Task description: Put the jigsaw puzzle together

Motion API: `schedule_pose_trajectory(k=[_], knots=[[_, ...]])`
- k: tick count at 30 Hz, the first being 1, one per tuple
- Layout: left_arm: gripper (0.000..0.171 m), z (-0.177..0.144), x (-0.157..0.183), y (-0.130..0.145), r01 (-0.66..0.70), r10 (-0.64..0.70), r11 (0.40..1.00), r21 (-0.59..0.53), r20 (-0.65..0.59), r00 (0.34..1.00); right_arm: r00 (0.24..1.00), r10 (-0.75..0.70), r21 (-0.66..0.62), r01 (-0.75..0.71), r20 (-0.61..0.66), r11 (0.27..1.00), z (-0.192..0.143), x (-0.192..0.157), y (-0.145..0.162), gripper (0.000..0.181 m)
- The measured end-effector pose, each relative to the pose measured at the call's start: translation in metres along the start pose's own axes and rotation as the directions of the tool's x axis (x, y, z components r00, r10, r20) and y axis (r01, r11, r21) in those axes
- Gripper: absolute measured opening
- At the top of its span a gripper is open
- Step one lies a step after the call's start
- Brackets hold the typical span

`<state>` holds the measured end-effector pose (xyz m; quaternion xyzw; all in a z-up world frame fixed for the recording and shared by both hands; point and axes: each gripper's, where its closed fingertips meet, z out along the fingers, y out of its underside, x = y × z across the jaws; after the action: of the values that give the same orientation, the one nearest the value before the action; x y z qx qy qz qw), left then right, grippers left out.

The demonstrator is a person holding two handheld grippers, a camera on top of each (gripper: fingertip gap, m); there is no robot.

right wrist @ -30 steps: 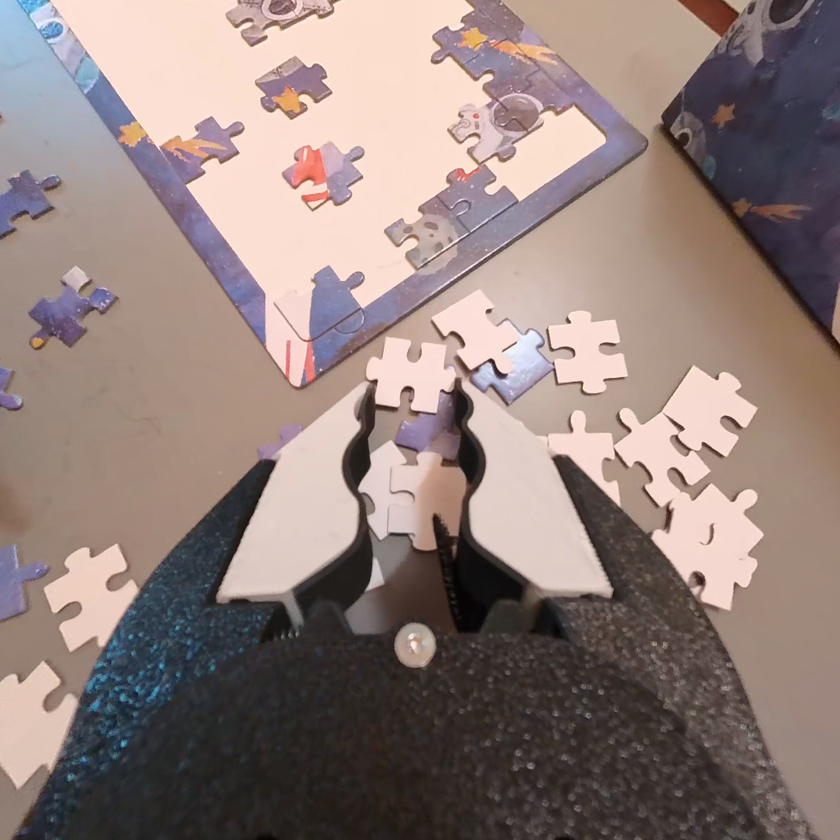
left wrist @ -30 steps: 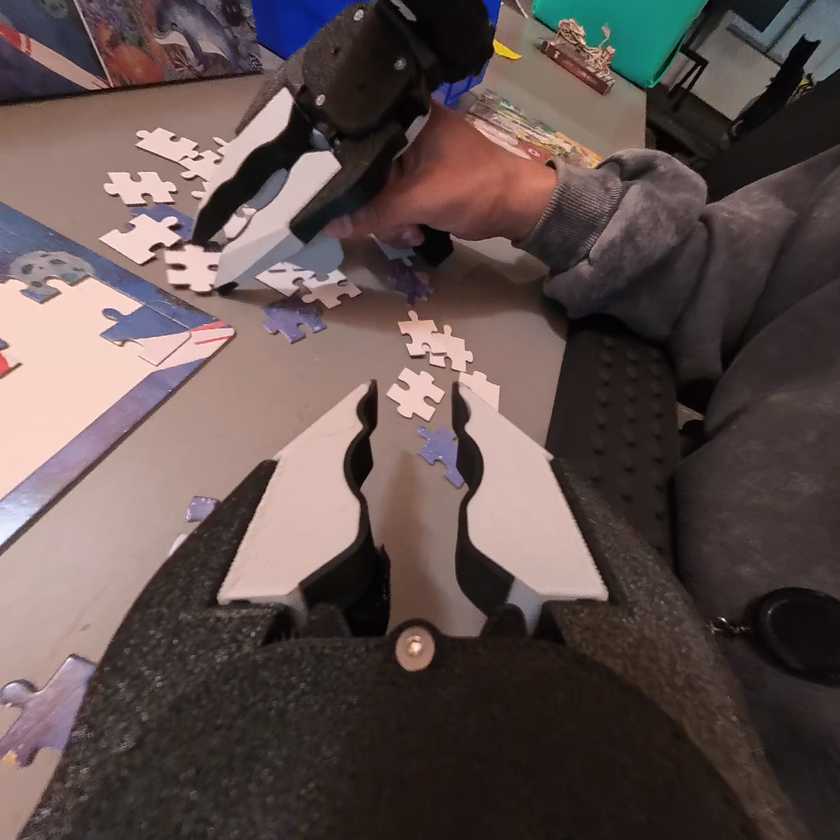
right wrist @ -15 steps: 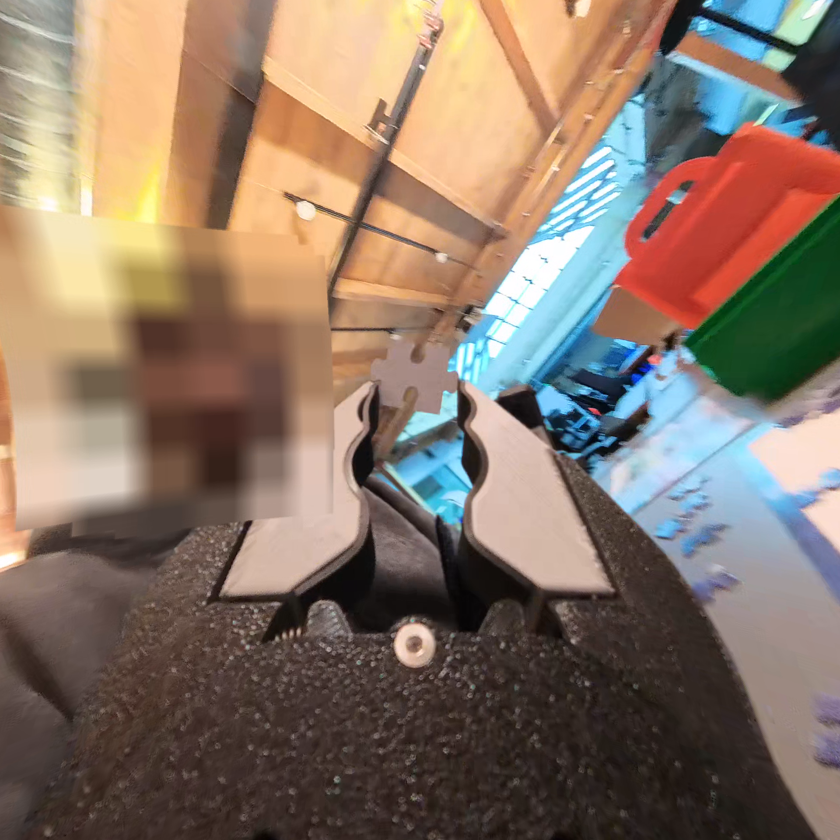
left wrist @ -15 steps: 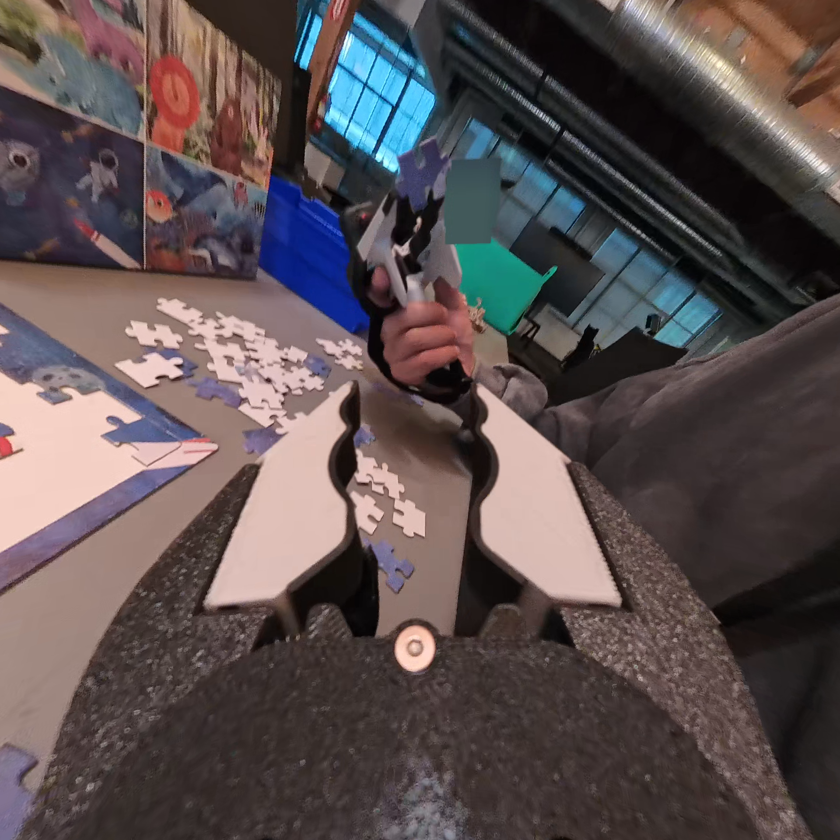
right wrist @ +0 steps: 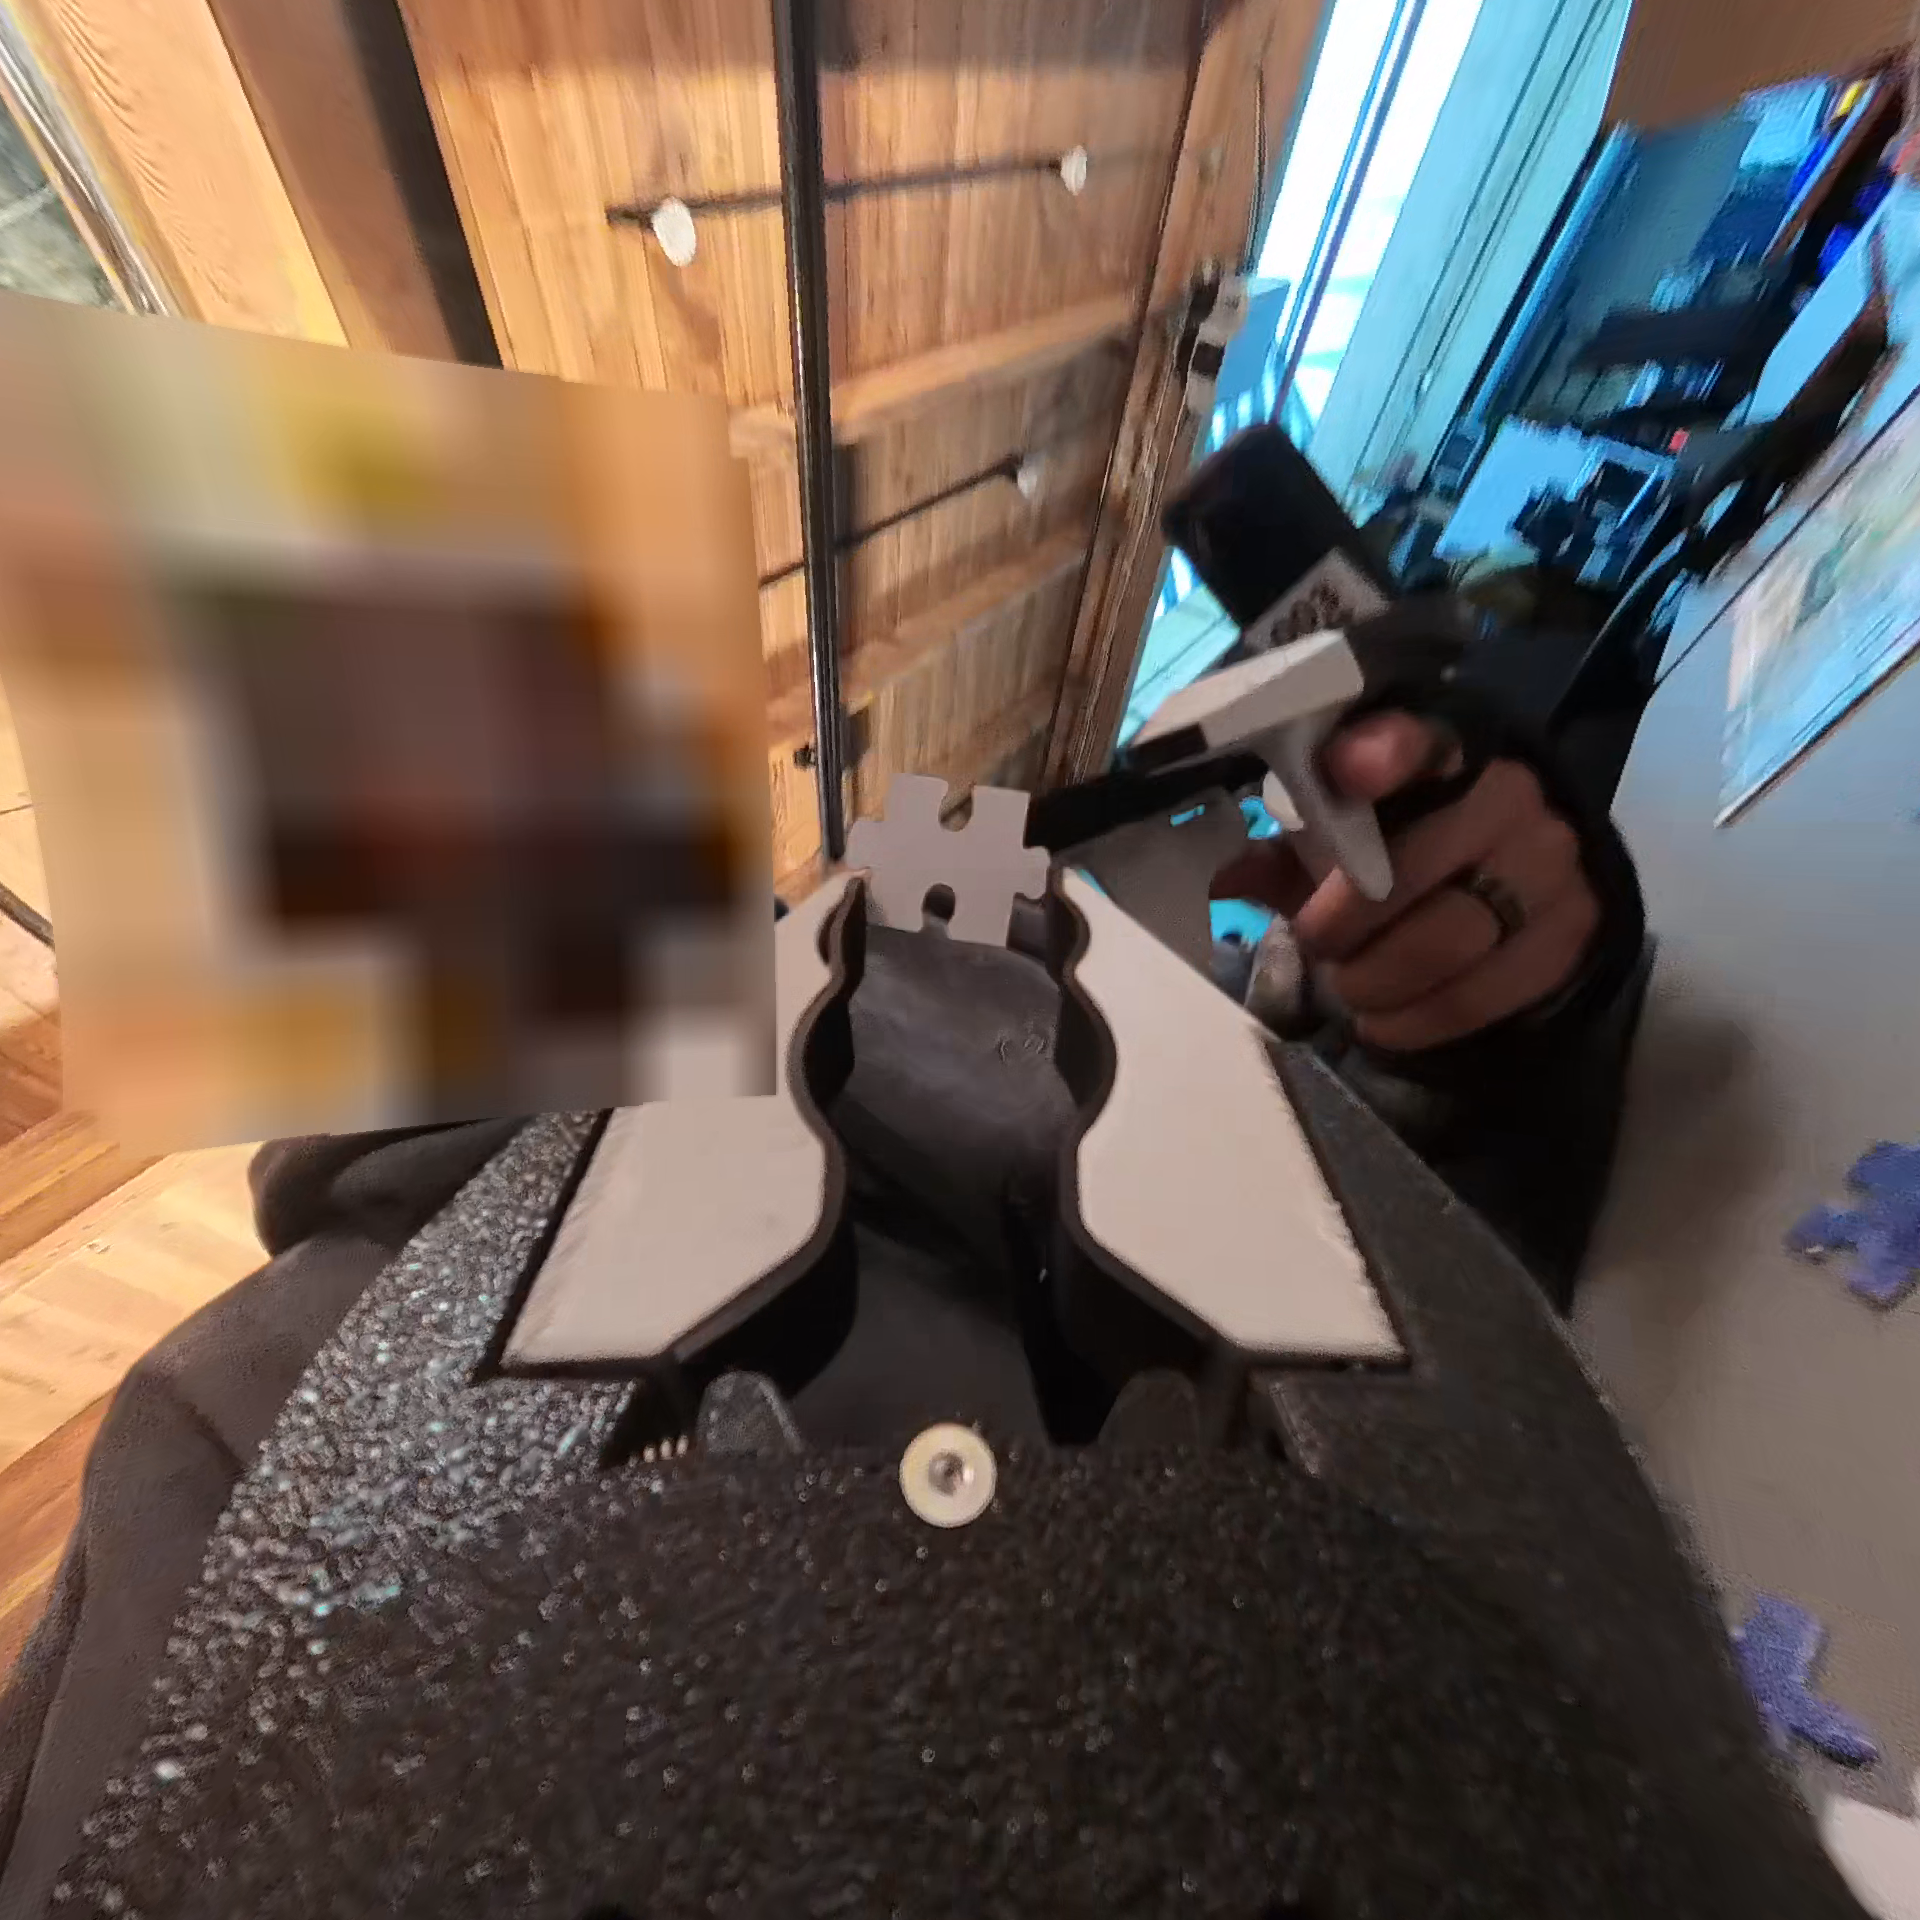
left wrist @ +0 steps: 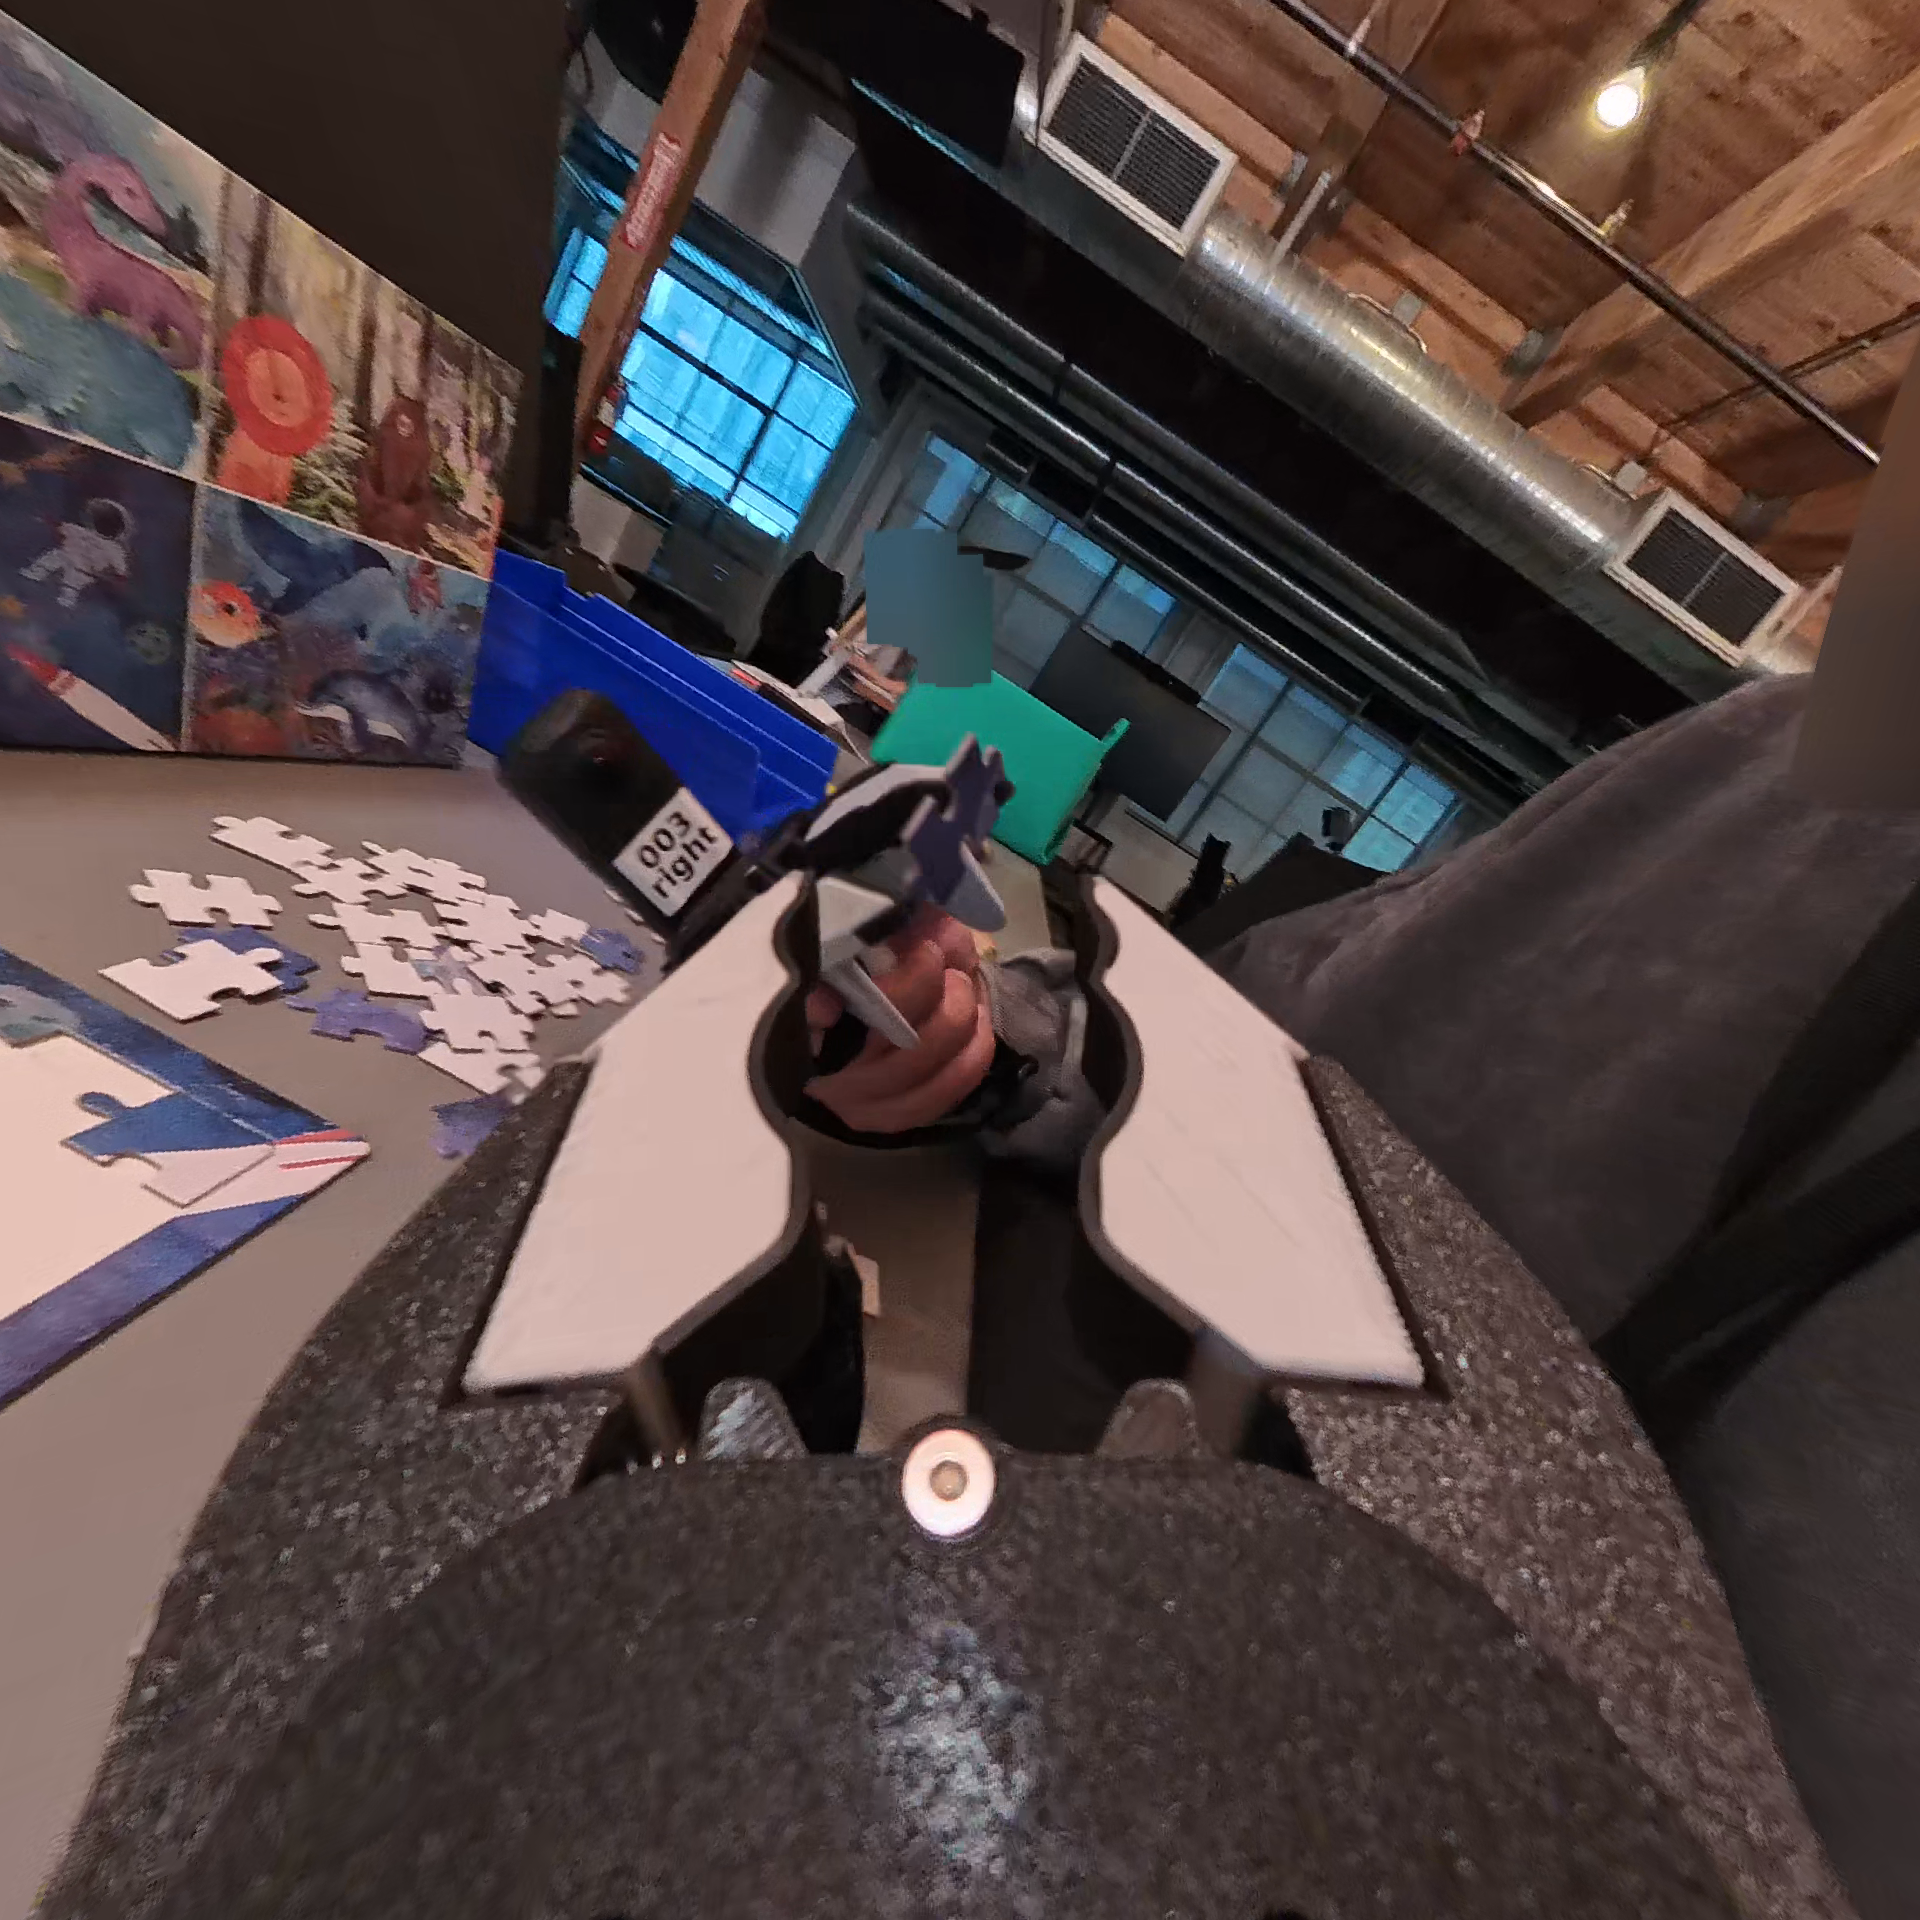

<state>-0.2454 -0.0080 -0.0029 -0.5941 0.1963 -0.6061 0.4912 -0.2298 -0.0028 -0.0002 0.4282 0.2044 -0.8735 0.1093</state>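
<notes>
Between the fingertips of the right gripper point(right wrist: 954, 883), a small cardboard jigsaw piece point(right wrist: 948, 871) was pinched upright and raised well above the table, its plain pale back turned toward the right wrist camera. The left wrist view alone showed the printed dark-blue face of that piece point(left wrist: 956, 836), held edge-on at the tips of the distant right gripper point(left wrist: 914, 883).

The left gripper point(left wrist: 940, 914) was spread wide and held nothing; the jigsaw piece lay beyond its tips, apart from them. In the right wrist view, the left gripper point(right wrist: 1049, 821) pointed toward the piece, its dark tip just beside the piece's right edge; contact could not be confirmed.

Farther off in the left wrist view, a scatter of loose pieces point(left wrist: 416, 935), mostly white side up, lay on the grey table point(left wrist: 312, 800), beside the blue-bordered puzzle board point(left wrist: 156, 1236) with its partly filled white interior. The board was cut off at the left frame edge. A picture panel point(left wrist: 208, 499) stood behind the table.

The right wrist view was motion-blurred at its right side; only a few blue pieces point(right wrist: 1860, 1226) could be made out there.
</notes>
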Motion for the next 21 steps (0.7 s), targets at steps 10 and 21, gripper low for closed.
schedule_pose_trajectory(k=[10, 21], knots=[[0.031, 0.005, 0.015, 0.016, 0.036, -0.045, 0.995, -0.092, -0.097, 0.994, 0.998, 0.067, -0.090, -0.066, 0.001, 0.994, 0.017, 0.011, 0.023, 0.034], [0.001, 0.000, -0.004, 0.019, 0.115, -0.119, 0.982, -0.147, -0.022, 0.993, 0.993, 0.081, -0.034, -0.085, -0.085, 0.996, 0.007, 0.027, 0.014, 0.035]])
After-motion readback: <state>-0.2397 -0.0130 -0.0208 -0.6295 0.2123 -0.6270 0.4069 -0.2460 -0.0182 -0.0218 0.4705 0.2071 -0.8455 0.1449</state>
